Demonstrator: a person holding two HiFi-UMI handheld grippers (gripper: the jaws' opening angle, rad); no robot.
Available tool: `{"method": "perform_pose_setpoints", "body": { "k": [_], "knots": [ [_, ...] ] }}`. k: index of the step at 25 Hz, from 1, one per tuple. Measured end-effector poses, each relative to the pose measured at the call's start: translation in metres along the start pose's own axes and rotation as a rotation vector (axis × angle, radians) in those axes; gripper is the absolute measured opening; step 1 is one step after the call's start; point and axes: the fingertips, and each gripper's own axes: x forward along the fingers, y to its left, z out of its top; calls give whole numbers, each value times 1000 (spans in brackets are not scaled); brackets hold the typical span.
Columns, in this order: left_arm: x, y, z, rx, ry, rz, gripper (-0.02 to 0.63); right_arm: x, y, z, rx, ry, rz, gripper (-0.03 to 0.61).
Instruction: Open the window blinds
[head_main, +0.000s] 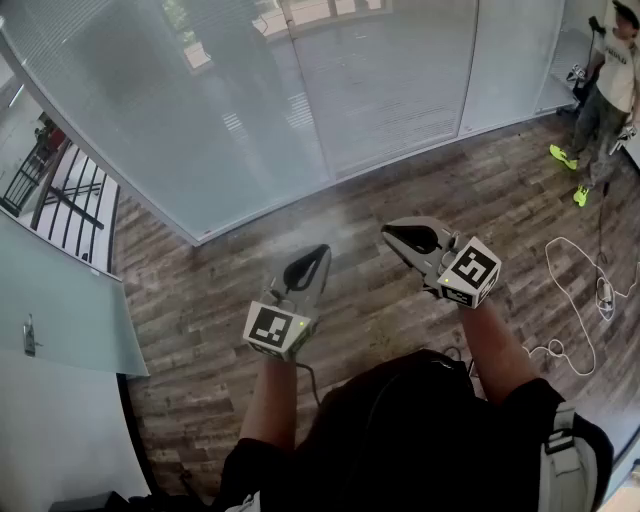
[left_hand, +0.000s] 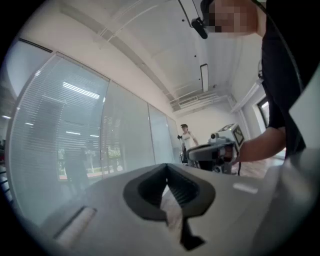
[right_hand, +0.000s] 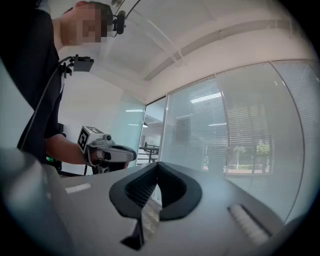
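The left gripper (head_main: 322, 252) and right gripper (head_main: 389, 235) are both pressed together and empty, well short of the window blinds (head_main: 240, 115) hanging closed ahead, which I judge light and easily bent, best worked by a cord or wand, none visible.

Office interior, open and unfurnished. Glazed partition wall (head_main: 380, 90) with closed blinds (right_hand: 250, 135) ahead of the jaws; wood-plank floor (head_main: 400, 200) beneath them; ceiling strip light (left_hand: 204, 77) above.
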Motion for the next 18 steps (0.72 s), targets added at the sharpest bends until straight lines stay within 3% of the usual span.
{"method": "perform_pose_setpoints", "body": {
  "k": [5, 18],
  "knots": [
    [0, 7, -5, 53, -43, 8, 3, 3, 0, -2, -2, -1, 2, 5],
    [-1, 3, 1, 36, -38, 0, 3, 6, 3, 7, 35, -41, -1, 5]
  ]
}}
